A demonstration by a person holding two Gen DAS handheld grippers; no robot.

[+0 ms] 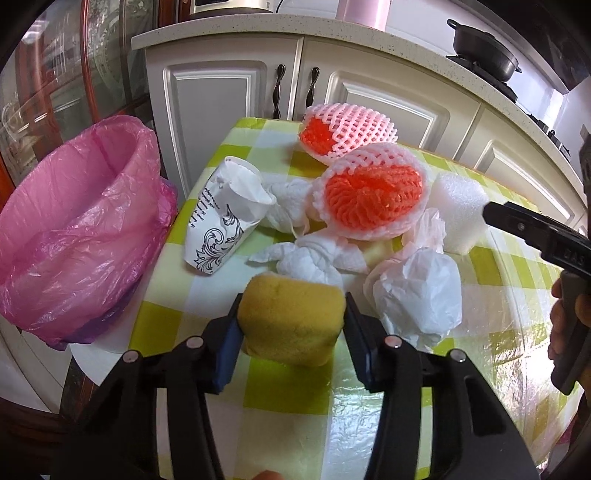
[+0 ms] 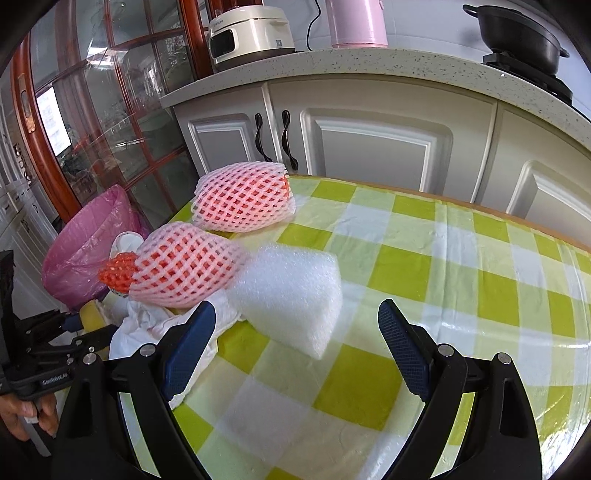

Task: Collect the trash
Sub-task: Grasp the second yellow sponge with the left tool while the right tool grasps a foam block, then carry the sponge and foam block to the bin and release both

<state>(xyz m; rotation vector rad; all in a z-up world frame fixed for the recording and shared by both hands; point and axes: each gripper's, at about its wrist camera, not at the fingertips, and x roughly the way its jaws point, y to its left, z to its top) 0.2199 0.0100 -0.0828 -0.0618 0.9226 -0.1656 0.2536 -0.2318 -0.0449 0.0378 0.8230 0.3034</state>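
My left gripper (image 1: 291, 325) is shut on a yellow sponge (image 1: 291, 317) at the near side of a trash pile on the checked table (image 1: 332, 413). The pile holds a crushed paper cup (image 1: 221, 221), crumpled tissues (image 1: 314, 258), a white plastic wad (image 1: 417, 299), two pink foam fruit nets (image 1: 369, 199) (image 1: 347, 129) and a white foam block (image 1: 461, 210). A bin lined with a pink bag (image 1: 74, 236) stands left of the table. My right gripper (image 2: 295, 332) is open and empty, just in front of the foam block (image 2: 291, 291).
White kitchen cabinets (image 2: 369, 147) and a counter with a rice cooker (image 2: 247, 33), a pink jug (image 2: 354, 22) and a black pot (image 2: 517, 33) lie behind the table. A glass-door cabinet (image 2: 92, 110) stands at left. The table's right half (image 2: 461, 277) is bare cloth.
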